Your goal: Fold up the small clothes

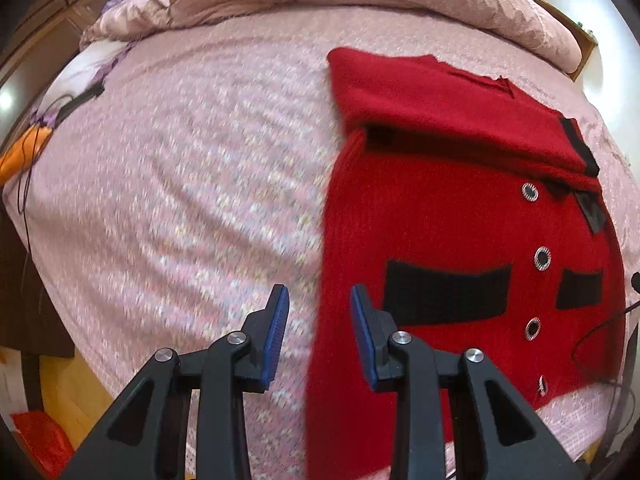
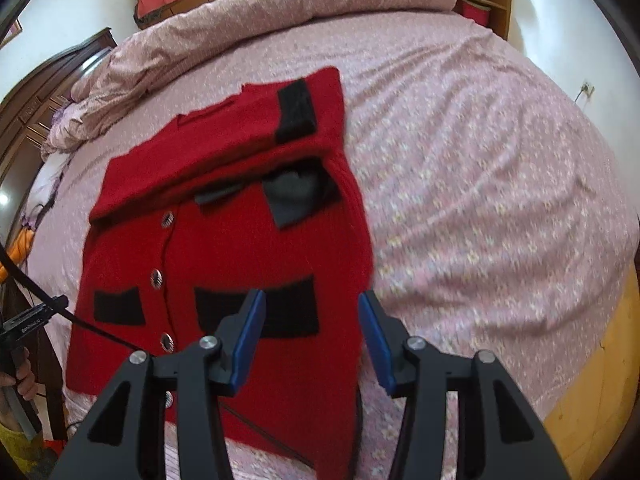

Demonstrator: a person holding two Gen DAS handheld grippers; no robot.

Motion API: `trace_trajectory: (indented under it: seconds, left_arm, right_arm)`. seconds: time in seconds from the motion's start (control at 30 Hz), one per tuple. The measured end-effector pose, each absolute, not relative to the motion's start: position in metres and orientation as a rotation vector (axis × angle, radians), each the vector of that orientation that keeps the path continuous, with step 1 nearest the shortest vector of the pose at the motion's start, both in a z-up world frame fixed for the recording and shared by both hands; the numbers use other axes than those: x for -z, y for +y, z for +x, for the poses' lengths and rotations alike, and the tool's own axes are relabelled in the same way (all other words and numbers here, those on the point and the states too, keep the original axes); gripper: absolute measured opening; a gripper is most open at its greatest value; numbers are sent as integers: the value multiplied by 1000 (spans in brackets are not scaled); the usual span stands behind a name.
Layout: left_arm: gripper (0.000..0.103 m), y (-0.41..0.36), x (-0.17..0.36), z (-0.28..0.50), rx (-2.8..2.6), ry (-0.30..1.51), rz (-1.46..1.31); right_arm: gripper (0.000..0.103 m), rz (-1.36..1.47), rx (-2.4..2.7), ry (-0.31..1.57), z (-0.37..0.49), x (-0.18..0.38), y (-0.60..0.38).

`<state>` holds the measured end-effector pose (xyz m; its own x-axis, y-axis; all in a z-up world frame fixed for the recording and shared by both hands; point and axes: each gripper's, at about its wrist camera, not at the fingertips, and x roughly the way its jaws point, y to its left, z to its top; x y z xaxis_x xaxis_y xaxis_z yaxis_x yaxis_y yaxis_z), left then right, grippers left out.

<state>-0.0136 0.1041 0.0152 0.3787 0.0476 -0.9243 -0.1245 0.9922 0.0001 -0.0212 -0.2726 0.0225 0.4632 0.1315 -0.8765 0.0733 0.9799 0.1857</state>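
Left wrist view alone shows an orange cloth [image 1: 22, 156] at the bed's far left edge; right wrist view alone shows a wall socket [image 2: 586, 89] and small white lettering, too blurred to read, on a black bar [image 2: 28, 322]. The red knitted cardigan with black pocket patches [image 1: 460, 232] [image 2: 224, 240] lies flat on the pink patterned bedsheet [image 1: 180, 184] [image 2: 480, 160], sleeves folded across its top. Left gripper [image 1: 319, 300] and right gripper [image 2: 312, 304] both hang spread, holding nothing.

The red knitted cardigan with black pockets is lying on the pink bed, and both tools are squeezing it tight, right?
Not quite. The red knitted cardigan with black pockets does lie on the pink bed, but neither tool is squeezing it. The left tool and right tool are both open and hold nothing, as each wrist view shows.
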Motion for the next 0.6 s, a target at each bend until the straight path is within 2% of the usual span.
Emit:
trace_trajectory:
  seconds: [0.6]
  left_arm:
    - [25,89,18,-30,47,1262,-133]
  right_arm:
    - [51,271,-102,1210,-43,25,-281]
